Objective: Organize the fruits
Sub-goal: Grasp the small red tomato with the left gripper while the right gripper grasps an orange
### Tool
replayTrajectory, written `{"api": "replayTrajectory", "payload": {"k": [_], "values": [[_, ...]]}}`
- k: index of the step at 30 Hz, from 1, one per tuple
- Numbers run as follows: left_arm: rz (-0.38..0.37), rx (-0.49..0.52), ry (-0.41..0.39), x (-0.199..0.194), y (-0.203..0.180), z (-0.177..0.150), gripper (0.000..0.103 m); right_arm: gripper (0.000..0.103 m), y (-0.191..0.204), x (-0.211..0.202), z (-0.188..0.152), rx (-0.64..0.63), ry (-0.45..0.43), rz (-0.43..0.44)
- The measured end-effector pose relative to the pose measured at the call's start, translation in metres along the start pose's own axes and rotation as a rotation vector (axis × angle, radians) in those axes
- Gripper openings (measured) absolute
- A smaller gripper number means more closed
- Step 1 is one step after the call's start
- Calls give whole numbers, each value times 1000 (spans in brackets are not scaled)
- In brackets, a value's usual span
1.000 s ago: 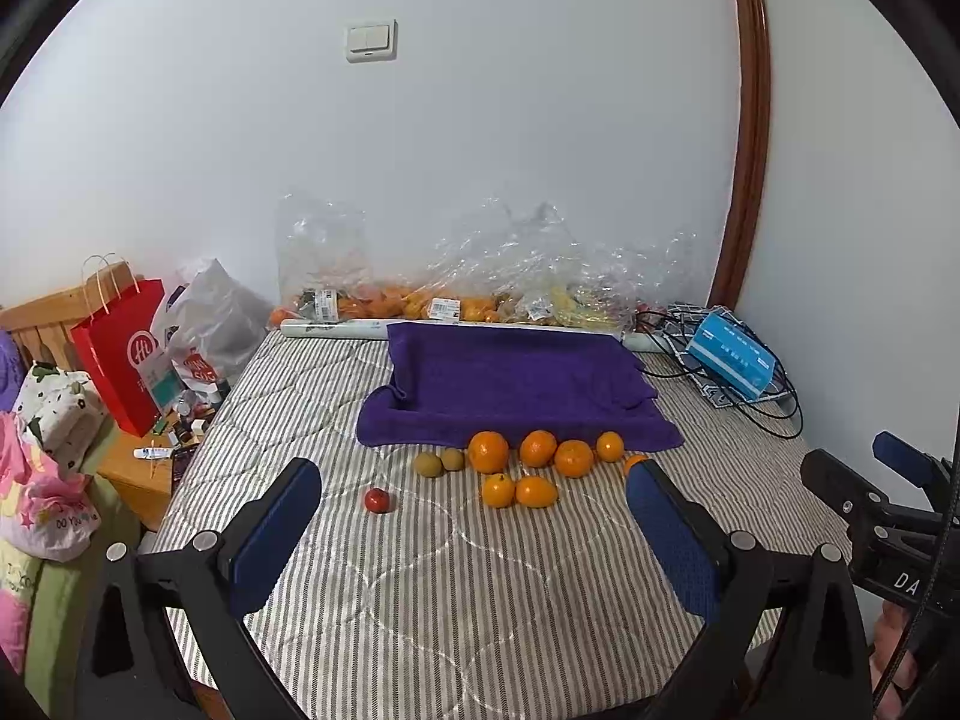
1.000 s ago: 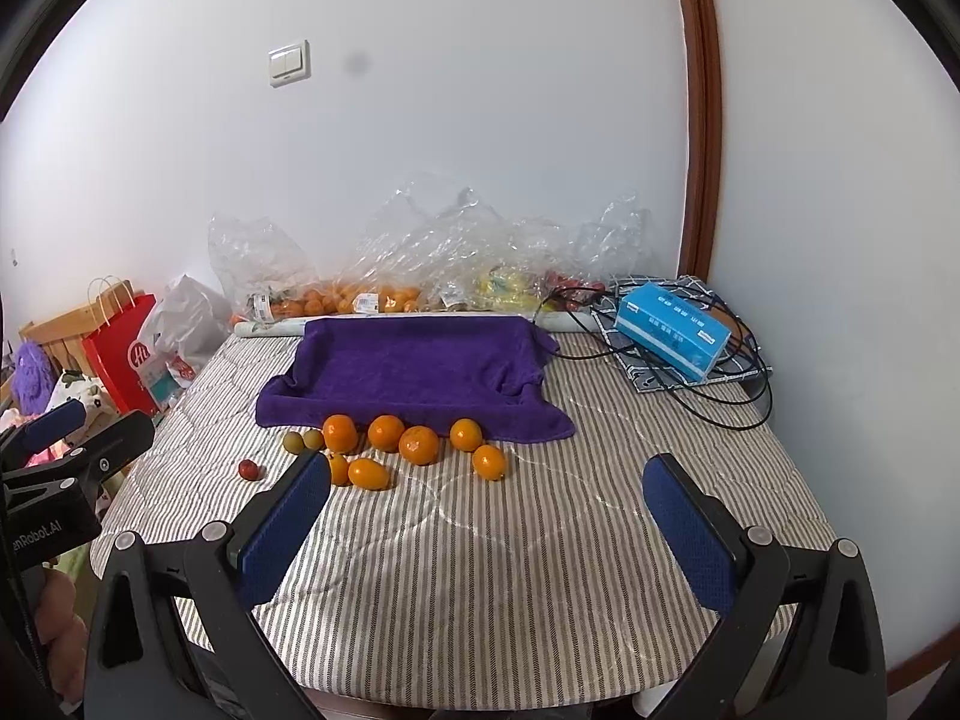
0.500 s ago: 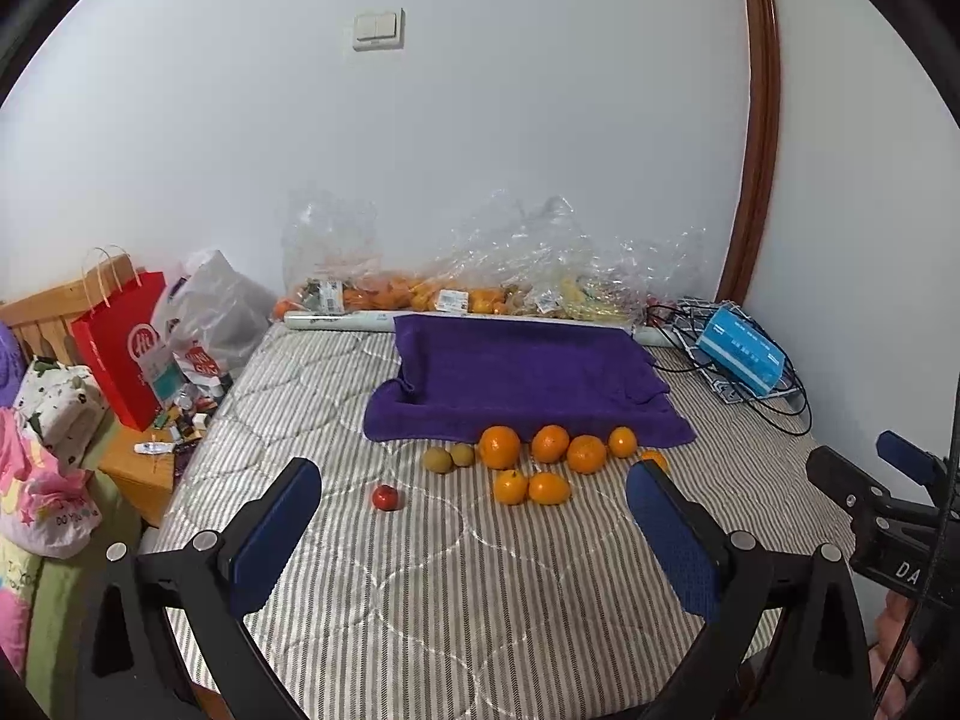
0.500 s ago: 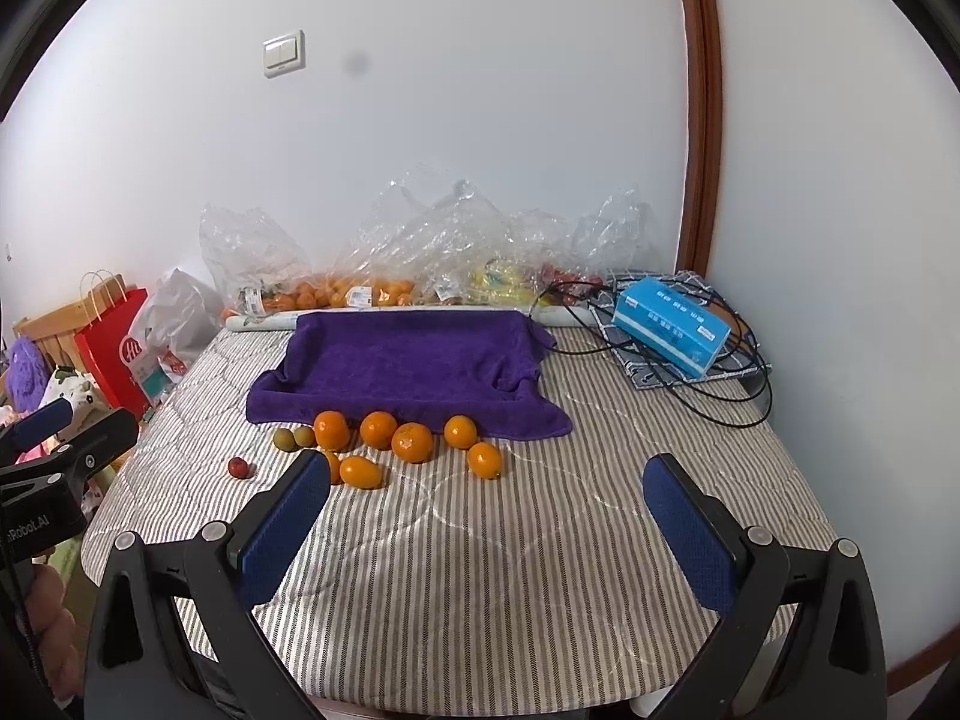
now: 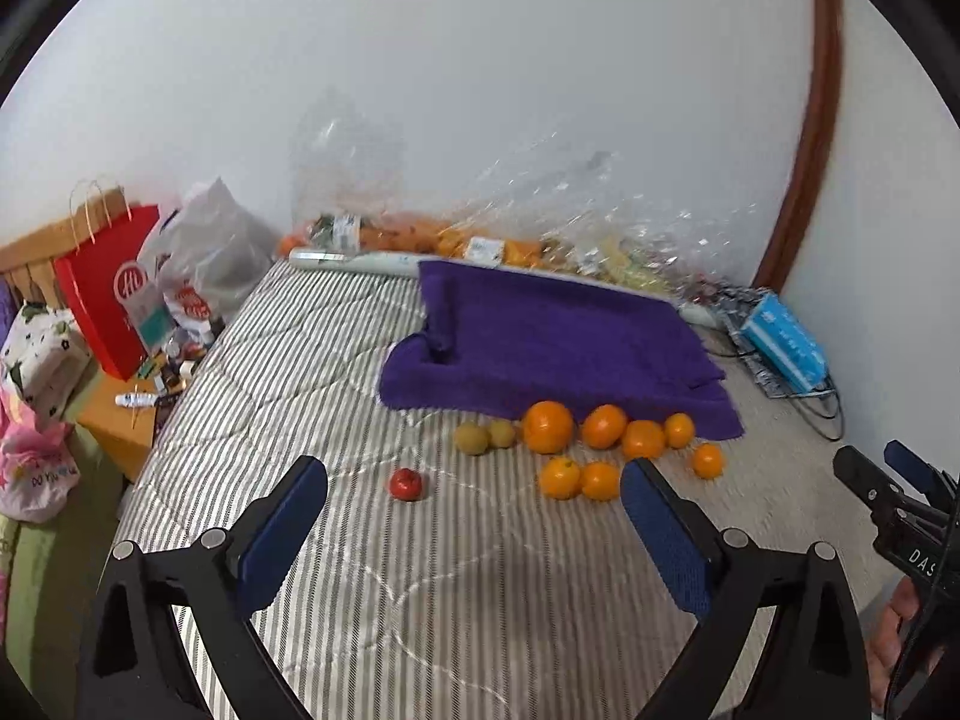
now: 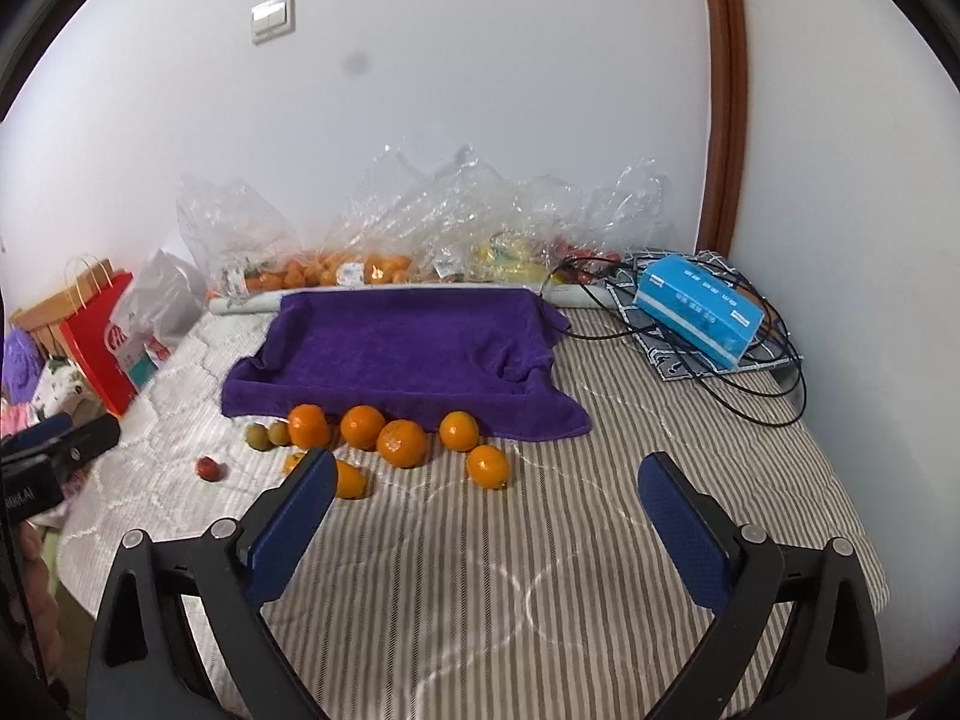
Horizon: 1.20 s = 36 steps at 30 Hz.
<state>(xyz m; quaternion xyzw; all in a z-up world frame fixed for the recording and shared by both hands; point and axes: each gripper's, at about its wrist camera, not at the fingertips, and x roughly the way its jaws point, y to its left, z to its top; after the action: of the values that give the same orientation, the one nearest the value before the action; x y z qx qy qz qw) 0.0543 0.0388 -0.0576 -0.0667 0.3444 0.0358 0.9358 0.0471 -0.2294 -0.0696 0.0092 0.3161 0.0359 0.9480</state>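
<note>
Fruits (image 6: 402,443) nearer both hand-held grippers.

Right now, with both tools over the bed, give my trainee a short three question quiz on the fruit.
1. True or false: the purple towel already has fruit on it.
2. Which fruit lies alone, apart from the cluster? A) the red fruit B) an orange C) a green fruit
3. Fill in: the two green fruits lie at the ___ end of the orange row in the right wrist view.

Key: 1 false, its top is bare. 2 A. 3 left.
</note>
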Motion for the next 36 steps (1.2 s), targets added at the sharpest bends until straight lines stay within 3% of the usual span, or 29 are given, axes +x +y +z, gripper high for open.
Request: {"api": "replayTrajectory", "payload": {"k": [6, 8, 9, 20, 26, 31, 33, 36], "values": [[58, 8, 63, 42, 16, -8, 94, 84, -6, 53, -7, 5, 77, -10], [68, 16, 73, 53, 20, -9, 81, 78, -10, 69, -12, 23, 98, 13], [76, 21, 78, 58, 21, -10, 80, 76, -12, 77, -14, 30, 107, 22], [39, -8, 164, 107, 40, -23, 80, 56, -16, 156, -30, 37, 208, 62], [8, 3, 185, 116, 43, -30, 80, 55, -14, 173, -34, 19, 219, 46], [5, 12, 191, 129, 42, -32, 79, 45, -10, 184, -35, 8, 234, 44], [-6, 6, 185, 136, 42, -33, 73, 37, -10, 183, -34, 3, 229, 54], [-19, -2, 181, 141, 44, -34, 63, 37, -10, 183, -35, 0, 231, 60]]}}
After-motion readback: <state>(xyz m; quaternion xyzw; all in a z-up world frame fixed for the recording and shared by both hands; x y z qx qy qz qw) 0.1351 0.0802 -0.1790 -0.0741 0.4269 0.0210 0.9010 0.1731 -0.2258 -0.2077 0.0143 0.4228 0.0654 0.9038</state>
